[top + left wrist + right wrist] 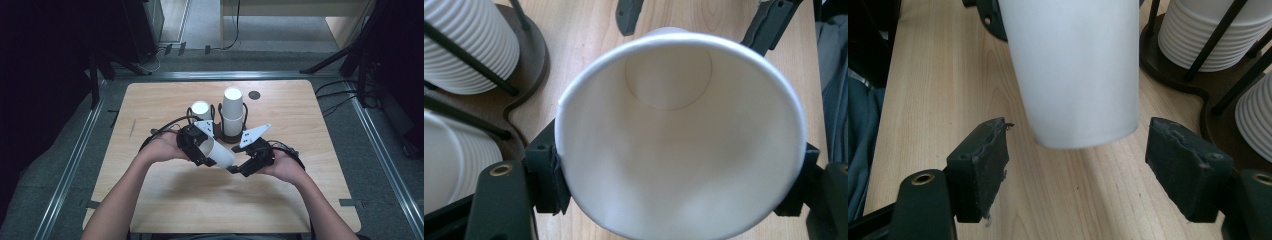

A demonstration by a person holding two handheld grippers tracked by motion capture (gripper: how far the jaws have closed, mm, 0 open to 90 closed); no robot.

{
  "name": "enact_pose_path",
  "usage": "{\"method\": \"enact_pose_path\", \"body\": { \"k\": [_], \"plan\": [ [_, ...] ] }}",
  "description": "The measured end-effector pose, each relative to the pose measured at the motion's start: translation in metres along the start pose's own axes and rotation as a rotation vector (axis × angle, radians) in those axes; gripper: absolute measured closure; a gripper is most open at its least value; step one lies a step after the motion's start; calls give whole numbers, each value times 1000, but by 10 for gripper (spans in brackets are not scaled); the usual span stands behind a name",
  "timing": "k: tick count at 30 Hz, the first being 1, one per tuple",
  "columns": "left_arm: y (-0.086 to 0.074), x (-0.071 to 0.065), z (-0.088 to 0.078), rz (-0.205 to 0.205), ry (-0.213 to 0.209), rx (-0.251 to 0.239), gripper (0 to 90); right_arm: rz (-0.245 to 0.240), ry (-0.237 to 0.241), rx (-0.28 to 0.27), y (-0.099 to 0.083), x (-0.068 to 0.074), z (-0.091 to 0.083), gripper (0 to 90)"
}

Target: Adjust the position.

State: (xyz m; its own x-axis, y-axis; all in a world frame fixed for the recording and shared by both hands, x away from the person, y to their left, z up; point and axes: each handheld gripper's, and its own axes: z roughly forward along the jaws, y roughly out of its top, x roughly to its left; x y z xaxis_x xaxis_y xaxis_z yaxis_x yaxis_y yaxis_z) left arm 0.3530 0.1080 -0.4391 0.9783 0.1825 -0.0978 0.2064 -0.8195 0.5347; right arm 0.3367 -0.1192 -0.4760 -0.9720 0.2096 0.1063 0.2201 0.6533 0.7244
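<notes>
Lying sideways, plain white paper cup (218,151)

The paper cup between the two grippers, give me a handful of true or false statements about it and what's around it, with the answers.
1. The left gripper grips the paper cup near its rim. True.
2. The right gripper is clamped on the cup's base. False: its jaws stand apart from the cup, one on each side, not touching.
3. The cup stands upright on the table. False: it is held on its side above the table.
4. Two stacks of cups stand in a dark holder behind the hands. True.
5. The cup is full of water. False: the left gripper view shows it empty.
</notes>
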Motion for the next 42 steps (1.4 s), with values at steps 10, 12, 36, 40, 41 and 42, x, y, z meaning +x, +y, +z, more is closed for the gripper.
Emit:
{"method": "enact_pose_path", "body": {
  "k": [10, 12, 36, 40, 41, 42],
  "plan": [
    [11, -6, 8, 4, -13, 32, 231, -17, 22, 24, 2, 3, 12, 267],
    [12, -7, 12, 7, -21, 38, 230, -24, 20, 29, 2, 4, 13, 269],
    [1, -9, 6, -46, 18, -167, 46, -47, -15, -19, 4, 5, 4, 329],
    [-3, -9, 4, -73, 21, -212, 46, -42, -11, -38, 4, 4, 2, 328],
    [-4, -9, 3, -81, 13, -223, 46, -34, -7, -39, 5, 4, 2, 328],
    [-5, -10, 3, -86, 18, -231, 46, -32, -7, -42, 5, 4, 1, 328]
  ]
}}
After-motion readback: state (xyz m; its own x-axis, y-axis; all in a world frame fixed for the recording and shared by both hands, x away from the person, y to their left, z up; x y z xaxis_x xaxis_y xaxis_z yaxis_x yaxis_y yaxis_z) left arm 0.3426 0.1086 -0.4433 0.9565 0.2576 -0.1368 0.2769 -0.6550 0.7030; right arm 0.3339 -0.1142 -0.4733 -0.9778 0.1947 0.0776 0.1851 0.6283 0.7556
